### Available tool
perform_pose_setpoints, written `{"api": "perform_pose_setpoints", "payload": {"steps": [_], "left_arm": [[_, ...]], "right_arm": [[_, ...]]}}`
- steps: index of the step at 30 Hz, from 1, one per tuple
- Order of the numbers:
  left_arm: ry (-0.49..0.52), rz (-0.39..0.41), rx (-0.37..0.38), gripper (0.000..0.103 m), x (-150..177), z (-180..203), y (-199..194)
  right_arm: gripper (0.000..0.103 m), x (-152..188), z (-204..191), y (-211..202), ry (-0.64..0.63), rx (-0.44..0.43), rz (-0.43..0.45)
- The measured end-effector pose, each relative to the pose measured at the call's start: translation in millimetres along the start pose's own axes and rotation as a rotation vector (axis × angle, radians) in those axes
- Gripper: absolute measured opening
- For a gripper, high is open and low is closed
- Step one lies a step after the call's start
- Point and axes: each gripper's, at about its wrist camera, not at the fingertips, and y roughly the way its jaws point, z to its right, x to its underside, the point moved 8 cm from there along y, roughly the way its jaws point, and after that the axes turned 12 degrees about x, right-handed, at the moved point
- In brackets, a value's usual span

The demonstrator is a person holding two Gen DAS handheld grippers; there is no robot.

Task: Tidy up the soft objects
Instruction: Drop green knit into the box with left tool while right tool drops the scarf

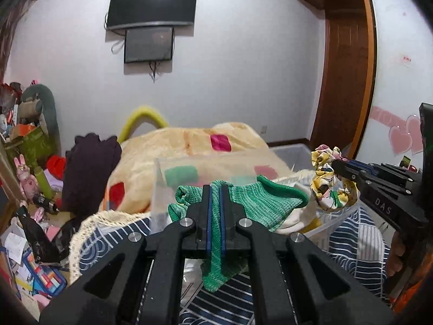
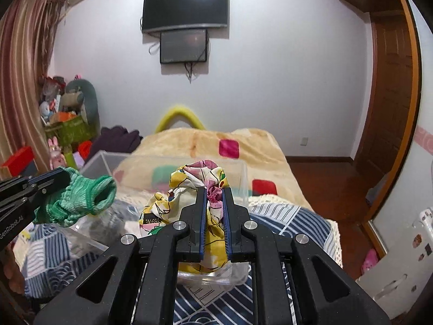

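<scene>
Left gripper [image 1: 215, 189]: fingers closed tight on a green knit sock [image 1: 251, 203]; the sock's cuff bulges out ahead of the fingertips and its other end hangs below the fingers.
Left gripper, seen from the right wrist camera [image 2: 61, 178]: enters from the left edge, the green knit sock [image 2: 78, 203] bunched at its tip, held in the air above the bed.
Right gripper [image 2: 215, 189]: fingers nearly together, pinching a yellow floral scrunchie [image 2: 189, 189]; fabric swells above and to the left of the fingertips.
Right gripper, seen from the left wrist camera [image 1: 338, 163]: reaches in from the right edge, the yellow floral scrunchie [image 1: 330, 184] dangling at its tip over the bin.
Clear plastic bin [image 2: 240, 173]: sits on the bed directly under and beyond both grippers; pale cloth lies inside, its kind not clear.
Striped bedspread [image 2: 292, 216]: navy and white, under the bin, lace trim at its edge.
Fleece blanket [image 1: 189, 140]: cream with coloured squares, heaped beyond the bin.
Dark purple garment [image 1: 89, 173]: piled at the bed's left side.
Wall television [image 2: 185, 8]: mounted on the far wall, a smaller dark screen just beneath it.
Wooden door [image 2: 389, 94]: right of the bed.
</scene>
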Motion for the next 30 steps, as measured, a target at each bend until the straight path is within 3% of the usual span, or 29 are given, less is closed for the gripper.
{"api": "perform_pose_setpoints", "payload": {"steps": [5, 11, 13, 20, 22, 30], "left_arm": [[0.003, -0.058, -0.046, 0.004, 22.2, -5.9, 25.2], [0.004, -0.079, -0.035, 0.008, 25.7, -4.6, 25.9], [-0.006, -0.088, -0.026, 0.013, 25.7, -4.4, 24.0], [-0.025, -0.07, 0.017, 0.04, 19.4, -2.1, 0.1], [-0.019, -0.054, 0.022, 0.045, 16.4, 1.1, -10.6], [0.016, -0.001, 0.001, 0.09, 18.8, 12.0, -52.9]], "right_arm": [[0.011, 18.9, -9.1, 15.5, -0.049, 0.006, -0.061], [0.018, 26.8, -6.1, 11.1, -0.093, 0.01, -0.079], [0.033, 25.3, -1.6, 8.8, -0.088, 0.006, -0.078], [0.046, 12.8, 13.1, -21.9, -0.047, 0.0, -0.008], [0.057, 8.8, 12.9, -29.7, -0.042, -0.01, 0.013], [0.057, 20.1, -0.3, -59.6, -0.074, -0.093, 0.036]]}}
